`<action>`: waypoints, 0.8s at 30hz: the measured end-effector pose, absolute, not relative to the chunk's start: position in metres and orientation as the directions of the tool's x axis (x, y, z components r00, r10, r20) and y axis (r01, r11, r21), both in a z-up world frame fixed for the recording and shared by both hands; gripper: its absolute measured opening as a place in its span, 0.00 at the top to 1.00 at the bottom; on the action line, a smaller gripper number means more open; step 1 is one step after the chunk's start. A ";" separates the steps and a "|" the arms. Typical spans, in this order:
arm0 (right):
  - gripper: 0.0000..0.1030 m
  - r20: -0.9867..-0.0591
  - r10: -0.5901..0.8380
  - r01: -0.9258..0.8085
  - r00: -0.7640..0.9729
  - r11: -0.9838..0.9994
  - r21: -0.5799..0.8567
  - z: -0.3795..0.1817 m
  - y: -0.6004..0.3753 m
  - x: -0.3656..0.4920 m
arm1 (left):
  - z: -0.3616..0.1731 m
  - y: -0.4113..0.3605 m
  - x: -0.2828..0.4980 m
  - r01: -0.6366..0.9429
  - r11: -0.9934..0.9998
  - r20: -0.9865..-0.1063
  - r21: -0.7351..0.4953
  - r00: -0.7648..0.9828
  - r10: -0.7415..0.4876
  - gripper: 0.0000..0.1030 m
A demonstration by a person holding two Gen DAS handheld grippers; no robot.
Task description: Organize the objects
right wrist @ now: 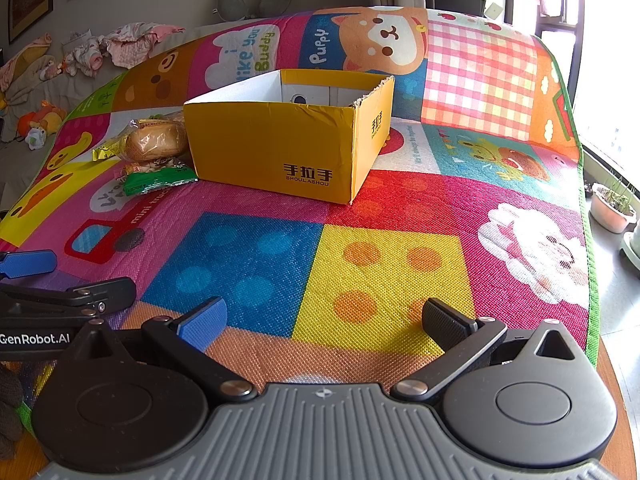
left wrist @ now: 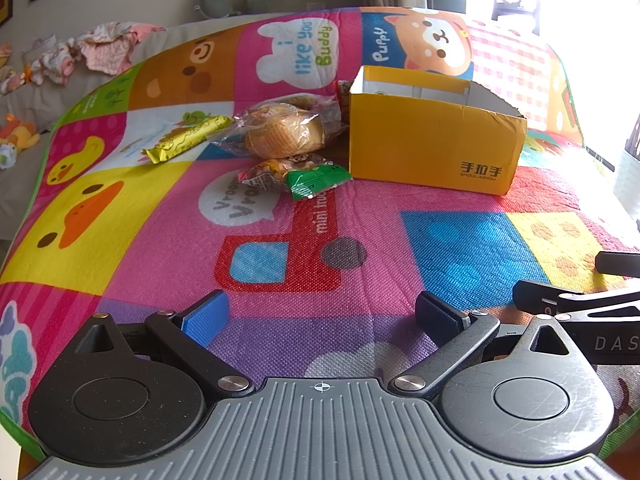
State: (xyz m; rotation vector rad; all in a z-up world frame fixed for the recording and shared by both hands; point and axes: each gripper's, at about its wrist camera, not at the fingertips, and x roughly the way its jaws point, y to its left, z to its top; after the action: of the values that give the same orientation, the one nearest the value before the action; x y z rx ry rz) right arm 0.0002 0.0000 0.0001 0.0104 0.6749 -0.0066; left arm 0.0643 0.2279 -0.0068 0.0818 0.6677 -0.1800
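Pre-grasp: left gripper (left wrist: 322, 314) and right gripper (right wrist: 324, 320) both spread wide and empty over the play mat (left wrist: 460, 248), snack packets (left wrist: 296, 136) loose left of yellow box (right wrist: 280, 148); next, likely reach for green packet (left wrist: 318, 180).

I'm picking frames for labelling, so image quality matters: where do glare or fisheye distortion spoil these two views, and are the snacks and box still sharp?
Left wrist view: window glare washes out the mat's upper right corner; yellow box and bagged bun are sharp. Right wrist view: milder window glare on the right edge; box lettering is readable, green packet clear. Both: fisheye bends the mat edges.
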 end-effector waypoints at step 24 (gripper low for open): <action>0.00 -0.834 0.009 0.178 0.552 0.976 0.128 0.025 -0.005 0.044 | 0.036 0.256 0.082 0.263 0.964 -0.698 -0.047 0.682 -0.220 0.02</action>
State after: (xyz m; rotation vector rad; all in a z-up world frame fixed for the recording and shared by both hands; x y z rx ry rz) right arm 0.0439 -0.0051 0.0251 0.2068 0.9828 -0.1010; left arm 0.0824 0.2561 0.0359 0.0586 0.7749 -0.2708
